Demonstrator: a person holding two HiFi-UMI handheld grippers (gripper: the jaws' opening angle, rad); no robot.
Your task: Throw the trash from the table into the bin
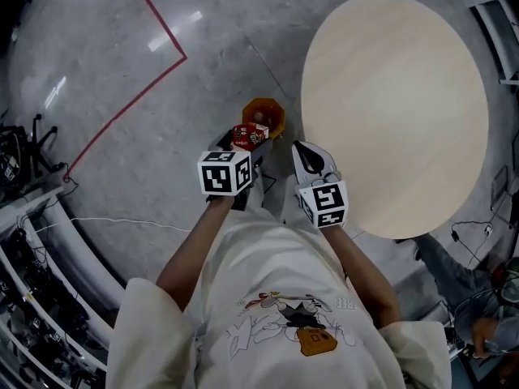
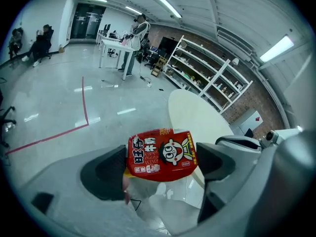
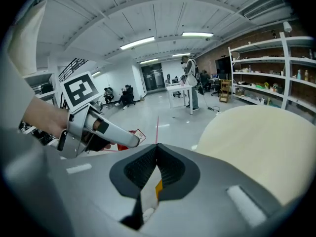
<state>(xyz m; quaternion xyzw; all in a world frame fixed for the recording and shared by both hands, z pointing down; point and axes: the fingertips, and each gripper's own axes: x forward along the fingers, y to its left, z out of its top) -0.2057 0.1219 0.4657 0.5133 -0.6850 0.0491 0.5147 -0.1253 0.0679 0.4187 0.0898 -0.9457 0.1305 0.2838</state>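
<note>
A red milk carton (image 2: pixel 163 154) with a cartoon face is clamped sideways between the pads of my left gripper (image 2: pixel 160 164). In the head view the carton (image 1: pixel 250 134) hangs at the near rim of a small orange bin (image 1: pixel 264 113) on the floor, with the left gripper (image 1: pixel 246 144) behind it. My right gripper (image 1: pixel 302 149) hovers just right of the bin, by the edge of the round pale table (image 1: pixel 397 96). Its jaws (image 3: pixel 157 152) are shut on a thin white and orange scrap of wrapper (image 3: pixel 149 196). The left gripper (image 3: pixel 98 132) shows at that view's left.
A red tape line (image 1: pixel 138 91) crosses the glossy grey floor. Cables and equipment racks (image 1: pixel 32 241) crowd the left side. Shelving (image 2: pixel 207 78) lines the brick wall beyond the table (image 2: pixel 195 115), people stand and sit at far desks, and another person (image 1: pixel 478 314) is at the lower right.
</note>
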